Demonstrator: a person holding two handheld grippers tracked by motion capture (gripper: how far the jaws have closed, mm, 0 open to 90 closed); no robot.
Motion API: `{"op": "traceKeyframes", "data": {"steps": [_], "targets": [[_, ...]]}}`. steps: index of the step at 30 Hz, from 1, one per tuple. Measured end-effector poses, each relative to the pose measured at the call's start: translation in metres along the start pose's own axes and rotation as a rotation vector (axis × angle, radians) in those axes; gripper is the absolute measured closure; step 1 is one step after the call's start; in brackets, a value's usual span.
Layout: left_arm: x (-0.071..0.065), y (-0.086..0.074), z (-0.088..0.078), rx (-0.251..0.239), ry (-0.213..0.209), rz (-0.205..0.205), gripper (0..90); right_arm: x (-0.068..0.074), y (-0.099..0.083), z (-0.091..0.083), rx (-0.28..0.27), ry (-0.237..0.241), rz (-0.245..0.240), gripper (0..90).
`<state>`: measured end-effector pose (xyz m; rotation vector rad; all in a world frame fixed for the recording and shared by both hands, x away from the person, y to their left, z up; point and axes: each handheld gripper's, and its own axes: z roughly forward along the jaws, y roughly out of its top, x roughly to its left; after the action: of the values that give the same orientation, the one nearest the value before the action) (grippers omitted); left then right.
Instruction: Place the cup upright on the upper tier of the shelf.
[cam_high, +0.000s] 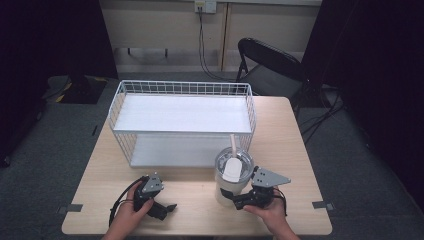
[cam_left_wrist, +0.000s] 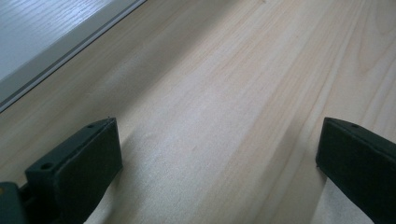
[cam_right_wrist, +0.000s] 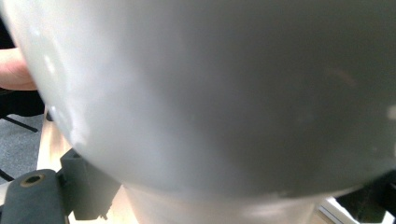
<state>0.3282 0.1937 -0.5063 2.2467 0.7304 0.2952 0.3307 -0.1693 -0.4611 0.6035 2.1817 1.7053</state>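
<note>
Tipping looks like the risk: right gripper (cam_high: 241, 201) jaws sit around the tumbler (cam_high: 231, 181) base, contact unclear, spatula (cam_high: 232, 165) top-heavy inside. Left gripper (cam_high: 167, 210) jaws wide open, empty, over the tabletop (cam_high: 295, 150).

One wire rack (cam_high: 182, 120); one tumbler (cam_high: 233, 176); one spatula (cam_high: 232, 162); one chair (cam_high: 267, 65).

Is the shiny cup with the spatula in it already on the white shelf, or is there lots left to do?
Not yet. The metal cup, with the white spatula in it, stands on the wooden table in front of the white wire shelf. In hand: the right claw is around its lower part. The left claw is open over bare table. If the shelf is the goal, lifting and placing remain.
</note>
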Motion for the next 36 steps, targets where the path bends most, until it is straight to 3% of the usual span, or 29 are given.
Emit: {"op": "traceKeyframes", "data": {"steps": [22,36], "targets": [[0.0,0.0,0.0,0.0,0.0,0.0,0.0,-0.005,0.004,-0.007,-0.016,-0.006,0.039,10.4],[0.0,0.0,0.0,0.0,0.0,0.0,0.0,-0.01,0.02,-0.014,-0.031,-0.016,0.037,10.4]]}}
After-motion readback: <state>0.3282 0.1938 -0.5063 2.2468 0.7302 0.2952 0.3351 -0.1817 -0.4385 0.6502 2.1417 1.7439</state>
